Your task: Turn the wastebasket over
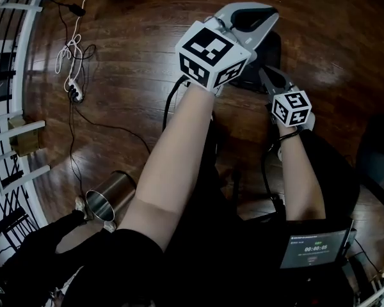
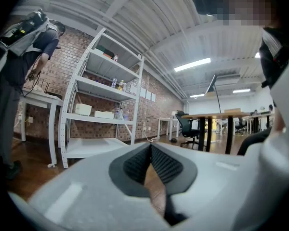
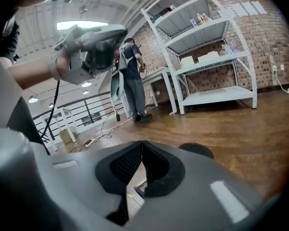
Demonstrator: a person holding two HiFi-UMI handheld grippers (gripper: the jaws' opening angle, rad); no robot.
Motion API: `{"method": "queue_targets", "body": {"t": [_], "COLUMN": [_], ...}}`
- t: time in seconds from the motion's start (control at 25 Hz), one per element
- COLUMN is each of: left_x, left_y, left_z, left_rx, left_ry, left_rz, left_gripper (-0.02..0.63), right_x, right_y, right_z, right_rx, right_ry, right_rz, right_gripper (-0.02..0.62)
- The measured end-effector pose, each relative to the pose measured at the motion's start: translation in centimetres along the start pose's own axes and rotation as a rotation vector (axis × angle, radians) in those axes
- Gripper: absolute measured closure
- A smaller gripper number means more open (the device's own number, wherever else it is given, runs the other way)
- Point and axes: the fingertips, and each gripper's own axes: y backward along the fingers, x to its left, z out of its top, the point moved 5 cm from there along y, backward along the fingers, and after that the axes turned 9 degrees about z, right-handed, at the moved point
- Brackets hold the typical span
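Note:
The wastebasket [image 1: 112,196], a shiny metal cylinder, is on the wooden floor at the lower left of the head view, beside the person's leg. It seems to stand with its open mouth facing up. Neither gripper is near it. My left gripper [image 1: 259,15] is held out level at the top centre; its ribbed pads meet at the tips with nothing between them [image 2: 150,146]. My right gripper [image 1: 264,72] is lower and to the right, tilted down towards the floor, its jaws shut and empty [image 3: 142,143]. The left gripper [image 3: 91,47] also shows in the right gripper view.
A power strip with cables [image 1: 73,91] lies on the floor at the upper left, next to a white railing [image 1: 16,126]. A dark object [image 1: 269,50] is under the grippers. White shelving [image 2: 101,109], desks and a standing person [image 3: 131,76] fill the room beyond.

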Motion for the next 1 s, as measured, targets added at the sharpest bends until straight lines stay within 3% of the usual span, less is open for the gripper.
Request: {"method": "queue_targets", "body": {"t": [0.28,0.56,0.68,0.8,0.92,1.0], "left_x": [0.0,-0.2,-0.5,-0.2,0.4,0.5], "left_y": [0.4,0.6,0.6,0.7,0.7,0.7], "left_z": [1.1,2.4,2.2,2.0,1.7,1.3], "left_rx": [-0.007,-0.018,-0.013,-0.014,-0.025,-0.029], "left_ry": [0.014,0.03,0.034,0.04,0.058,0.067], "left_rz": [-0.005,-0.022,-0.034,-0.034,-0.021,-0.021], "left_gripper": [0.606,0.606,0.606,0.606,0.606,0.606], "right_x": [0.6,0.6,0.7,0.2,-1.1,-1.4], "right_y": [0.9,2.1,2.3,2.6,3.1,2.9], "right_z": [-6.4,-9.4,-11.2,-13.2,-16.9,-18.0], "right_rx": [0.048,-0.11,-0.232,-0.416,-0.576,-0.654], "right_ry": [-0.155,-0.47,-0.646,-0.844,-1.062,-1.138], "right_rz": [-0.04,-0.09,-0.068,-0.049,-0.11,-0.136], "right_gripper": [0.584,0.584,0.581,0.564,0.532,0.503]}}
